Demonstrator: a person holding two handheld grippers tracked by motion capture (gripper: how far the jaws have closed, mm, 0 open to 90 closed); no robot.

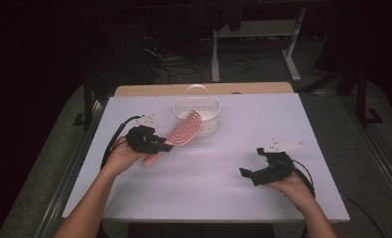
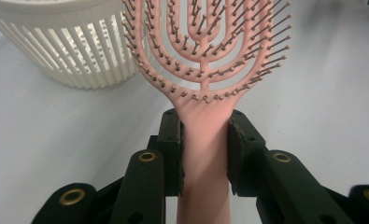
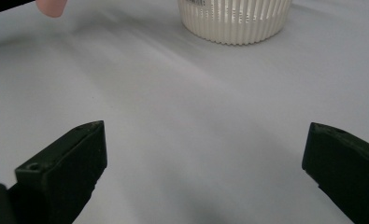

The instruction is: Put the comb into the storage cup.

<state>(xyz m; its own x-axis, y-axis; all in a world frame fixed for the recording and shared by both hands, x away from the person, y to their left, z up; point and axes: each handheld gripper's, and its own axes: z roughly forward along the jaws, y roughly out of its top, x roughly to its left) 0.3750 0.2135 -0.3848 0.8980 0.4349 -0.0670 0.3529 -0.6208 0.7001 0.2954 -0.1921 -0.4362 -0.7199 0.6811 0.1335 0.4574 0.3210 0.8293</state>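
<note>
A pink vented hairbrush is held off the white table, its head reaching toward the white slatted basket. My left gripper is shut on the brush's handle, both pads pressed against its sides; the bristled head fans out ahead with the basket to its left. My right gripper rests low over the table's right half, jaws wide open with nothing between them. In the right gripper view the basket stands far ahead, and the brush handle's pink end shows at the top left.
The basket has an upright loop handle and stands at the table's back middle. A wooden edge runs behind the table. Cables and desk legs lie on the dark floor beyond.
</note>
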